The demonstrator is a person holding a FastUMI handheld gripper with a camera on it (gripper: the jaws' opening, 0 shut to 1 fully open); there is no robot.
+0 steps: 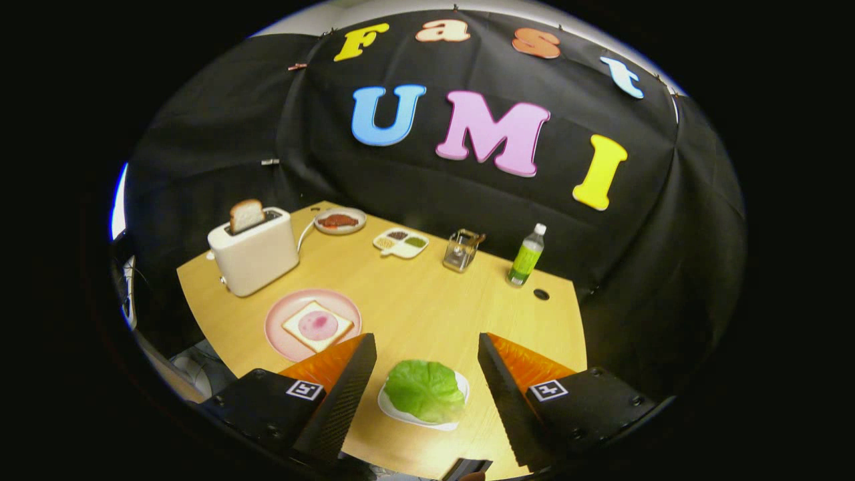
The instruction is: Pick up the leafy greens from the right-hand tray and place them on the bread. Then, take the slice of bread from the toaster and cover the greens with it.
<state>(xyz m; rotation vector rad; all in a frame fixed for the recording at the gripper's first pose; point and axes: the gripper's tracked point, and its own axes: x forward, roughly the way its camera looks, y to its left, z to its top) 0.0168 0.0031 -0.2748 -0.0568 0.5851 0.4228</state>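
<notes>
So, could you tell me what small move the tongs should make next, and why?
Probably lower the tongs straight down onto the crinkled green lettuce leaf. It lies between the open fingers on its small white tray, ungrasped, while the bread slice on the pink round plate awaits it.

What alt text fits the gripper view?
The gripper hangs open above a lettuce leaf on a white tray. Beyond the fingers, a pink plate holds bread, and a toaster holds another slice.

Wooden table (427,300), toaster (257,257), pink plate (277,327), white tray (394,409) (greens on it), bottle (526,257), divided dish (401,243)
</notes>
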